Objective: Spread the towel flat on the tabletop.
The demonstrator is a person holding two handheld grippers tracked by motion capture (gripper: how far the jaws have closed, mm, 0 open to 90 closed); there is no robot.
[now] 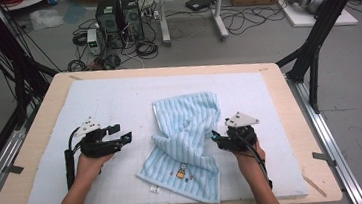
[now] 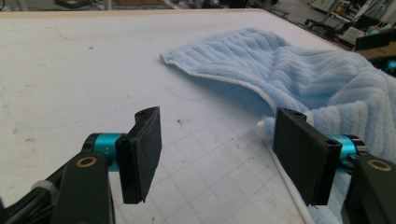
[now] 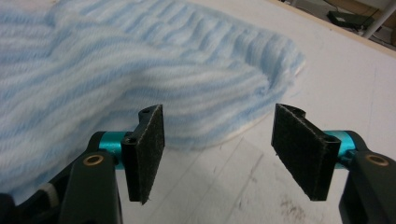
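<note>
— Towel (image 1: 189, 141) lies rumpled on the mat (image 1: 119, 103), between the two grippers, part of it folded over itself.

— How does the left gripper (image 1: 122, 138) stand?

— Jaws spread wide, nothing between them. In its own view the towel's white hem runs just past its right-hand pad (image 2: 299, 158), close but not pinched; bare mat lies ahead.

— And the right gripper (image 1: 216, 138)?

— Wide open too, and empty. The towel's striped fold sits just ahead of its left-hand pad (image 3: 147, 154); whether it touches, I cannot tell.

— Any container?

— None to speak of; the towel rests straight on the mat.
</note>
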